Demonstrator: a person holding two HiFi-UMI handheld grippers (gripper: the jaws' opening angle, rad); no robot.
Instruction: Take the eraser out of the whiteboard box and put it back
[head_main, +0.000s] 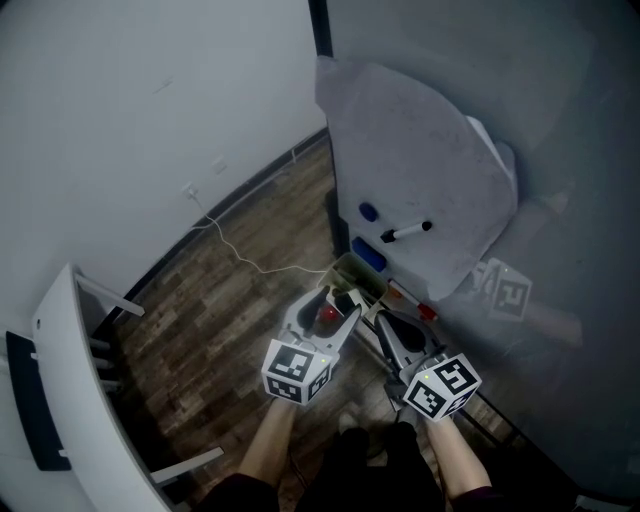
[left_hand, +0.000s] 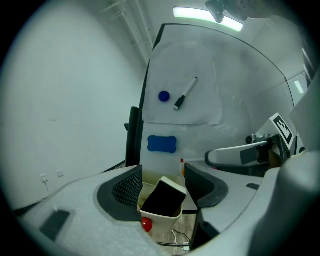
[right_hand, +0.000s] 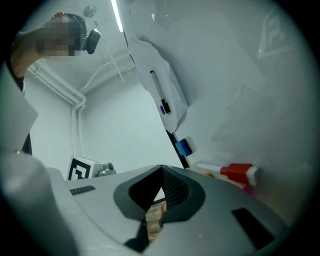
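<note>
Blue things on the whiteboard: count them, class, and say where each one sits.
2. A round blue magnet sits left of the black marker on the whiteboard; a wider blue block sits lower down, beneath it. More may be hidden out of view.

Pretty dim and bluish overall, ceiling light strip (left_hand: 207, 15) glaring up top, both gripper views heavily fisheyed with dark corners (close-up stuff is soft).

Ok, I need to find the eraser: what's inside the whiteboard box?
An eraser with a black face leans tilted inside the box, its top sticking out. The box bottom beneath it is hidden.
</note>
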